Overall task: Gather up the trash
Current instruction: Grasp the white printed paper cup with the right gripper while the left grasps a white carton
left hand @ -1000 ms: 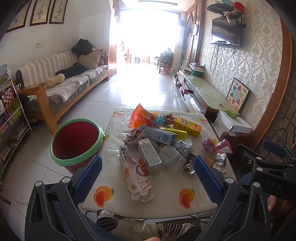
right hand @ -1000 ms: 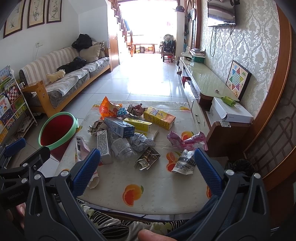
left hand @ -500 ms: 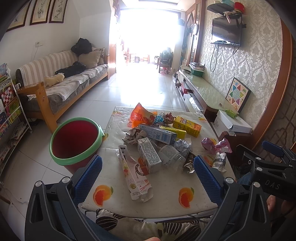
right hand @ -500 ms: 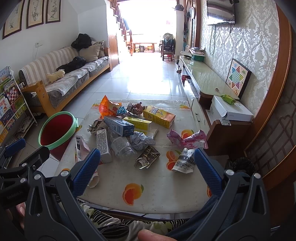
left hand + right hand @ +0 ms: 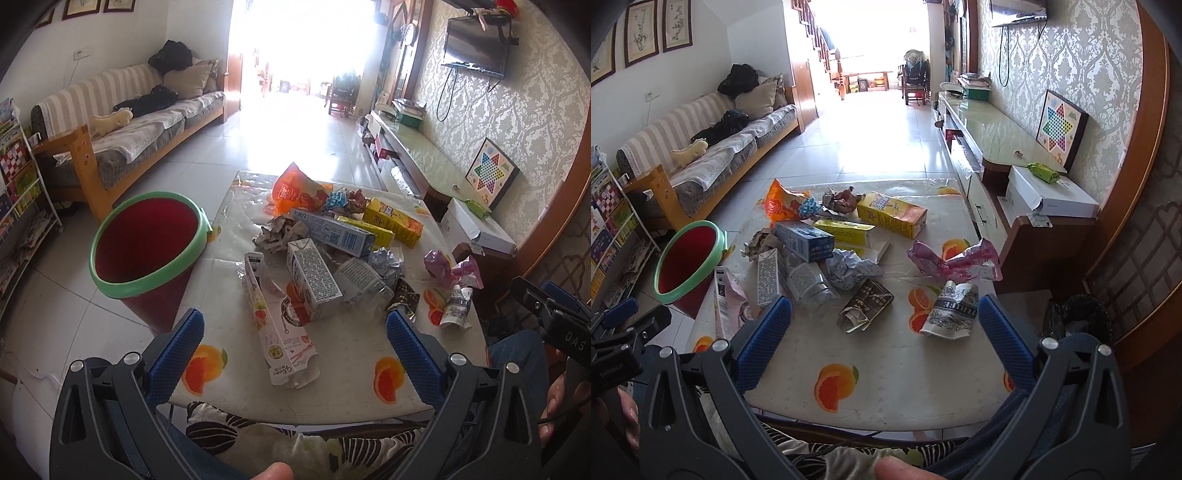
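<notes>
- Nearest, your left gripper (image 5: 293, 338) was spread wide with nothing between its blue pads, held above the near edge of the table (image 5: 343, 354).
- Your right gripper (image 5: 884, 323) was likewise released and empty, over the same near edge; its body showed at the right of the left view.
- Just ahead of the left gripper lay a long pink and white carton (image 5: 277, 325), flattened, one torn end pointing toward you.
- Touching it on the right was a grey milk carton (image 5: 314, 280) on its side, and beside that a clear plastic bottle (image 5: 364, 282).
- Ahead of the right gripper sat a dark crumpled wrapper (image 5: 866, 304) and a black-and-white printed cup (image 5: 953, 310), apart from each other.
- Just beyond the cup lay a pink plastic wrapper (image 5: 955, 260), near the table's right edge.
- In the middle of the heap were a ball of silver foil (image 5: 849, 271), a blue box (image 5: 807, 240) and a crumpled brown paper (image 5: 761, 243).
- Farther back lay a yellow box (image 5: 892, 214) and an orange snack bag (image 5: 295, 188).
- To the left of the table, on the floor, stood a red bin with a green rim (image 5: 147, 243), tilted in the fisheye view and touching the table's edge.
- Beyond it a striped sofa (image 5: 129, 122) lined the left wall.
</notes>
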`<state>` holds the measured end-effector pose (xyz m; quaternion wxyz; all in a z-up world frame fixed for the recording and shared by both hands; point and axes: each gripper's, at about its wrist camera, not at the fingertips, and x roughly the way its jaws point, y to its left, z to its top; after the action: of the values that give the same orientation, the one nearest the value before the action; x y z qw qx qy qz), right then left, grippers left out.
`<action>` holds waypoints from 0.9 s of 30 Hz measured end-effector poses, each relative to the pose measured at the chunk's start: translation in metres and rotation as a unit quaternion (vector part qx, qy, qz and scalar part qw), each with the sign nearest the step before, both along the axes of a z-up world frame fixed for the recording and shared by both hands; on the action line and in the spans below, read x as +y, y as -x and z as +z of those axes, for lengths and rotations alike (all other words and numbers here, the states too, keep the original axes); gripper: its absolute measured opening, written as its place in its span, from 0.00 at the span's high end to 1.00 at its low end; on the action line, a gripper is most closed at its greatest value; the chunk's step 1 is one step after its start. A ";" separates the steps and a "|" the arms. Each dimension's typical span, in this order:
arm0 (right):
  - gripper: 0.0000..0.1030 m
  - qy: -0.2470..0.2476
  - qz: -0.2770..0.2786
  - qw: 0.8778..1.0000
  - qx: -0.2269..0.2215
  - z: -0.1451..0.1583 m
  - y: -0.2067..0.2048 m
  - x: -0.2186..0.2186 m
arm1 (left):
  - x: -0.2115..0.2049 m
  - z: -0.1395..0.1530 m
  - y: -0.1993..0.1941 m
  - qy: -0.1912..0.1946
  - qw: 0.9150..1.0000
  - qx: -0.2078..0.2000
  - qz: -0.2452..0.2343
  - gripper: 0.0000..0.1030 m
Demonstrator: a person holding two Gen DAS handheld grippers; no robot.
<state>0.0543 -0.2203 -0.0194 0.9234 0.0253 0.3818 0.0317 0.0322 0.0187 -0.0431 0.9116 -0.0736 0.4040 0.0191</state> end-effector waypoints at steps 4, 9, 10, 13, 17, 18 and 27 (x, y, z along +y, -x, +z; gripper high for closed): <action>0.03 -0.004 -0.004 1.000 0.012 -0.012 -0.014 -0.013 | 0.001 -0.016 -0.017 0.010 1.000 0.026 0.004 0.08; 0.03 -0.011 -0.015 0.999 0.036 -0.031 -0.034 -0.033 | -0.001 -0.033 -0.034 0.004 0.999 0.040 0.013 0.08; 0.03 -0.024 -0.022 0.998 0.052 -0.039 -0.039 -0.041 | 0.000 -0.038 -0.038 0.001 0.999 0.044 0.021 0.08; 0.03 -0.023 -0.043 0.995 0.088 -0.063 -0.052 -0.055 | 0.007 -0.055 -0.052 0.037 0.997 0.063 0.025 0.08; 0.03 -0.018 -0.046 0.990 0.130 -0.093 -0.065 -0.063 | 0.012 -0.080 -0.068 0.049 0.993 0.100 0.042 0.08; 0.03 -0.014 -0.045 0.989 0.138 -0.099 -0.067 -0.064 | 0.011 -0.085 -0.071 0.046 0.992 0.107 0.039 0.08; 0.03 -0.039 -0.066 0.978 0.196 -0.145 -0.097 -0.069 | 0.013 -0.121 -0.104 0.028 0.987 0.156 0.038 0.08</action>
<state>0.1510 -0.2892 -0.1643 0.8292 0.0920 0.5509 -0.0205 0.1367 0.0317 -0.1646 0.8334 -0.1107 0.5388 0.0539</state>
